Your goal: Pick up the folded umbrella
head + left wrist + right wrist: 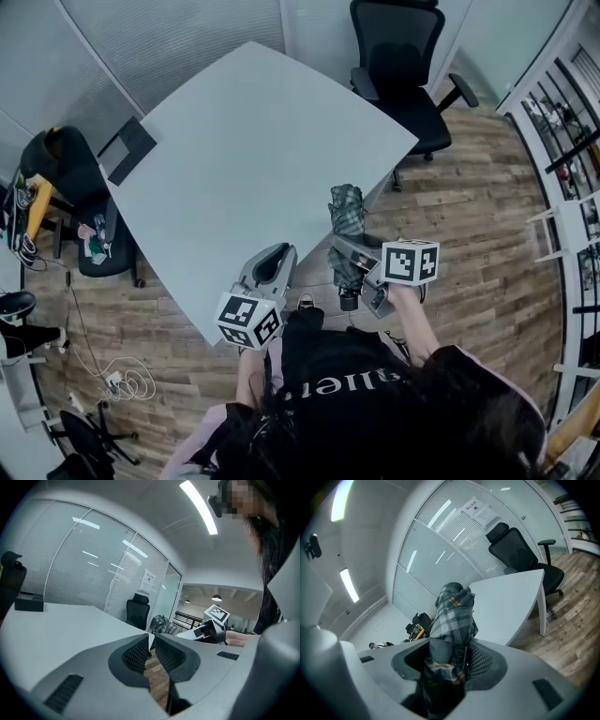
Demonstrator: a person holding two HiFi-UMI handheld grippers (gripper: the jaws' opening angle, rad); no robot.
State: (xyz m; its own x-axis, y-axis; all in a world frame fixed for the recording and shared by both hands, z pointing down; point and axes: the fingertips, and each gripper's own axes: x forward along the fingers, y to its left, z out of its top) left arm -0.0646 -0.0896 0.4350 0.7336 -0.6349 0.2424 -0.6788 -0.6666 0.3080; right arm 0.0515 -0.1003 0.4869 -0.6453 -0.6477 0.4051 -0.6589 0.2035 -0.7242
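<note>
The folded umbrella point(347, 217), grey plaid with a black handle, hangs in the air just off the table's near right edge, above the wooden floor. My right gripper point(354, 255) is shut on its lower half. In the right gripper view the umbrella point(453, 613) rises from between the jaws and fills the gap. My left gripper point(275, 255) hovers over the white table's point(244, 141) near corner, jaws shut and nothing between them. In the left gripper view the fingertips of my left gripper point(151, 641) meet, and beyond them are the umbrella point(163, 625) and the right gripper point(202, 631).
A black office chair point(403, 75) stands past the table's far right corner. Another dark chair point(70, 164) with clutter stands at the left. A flat black object point(129, 150) lies at the table's left corner. Shelving point(572, 141) lines the right wall, and cables point(122, 380) lie on the floor.
</note>
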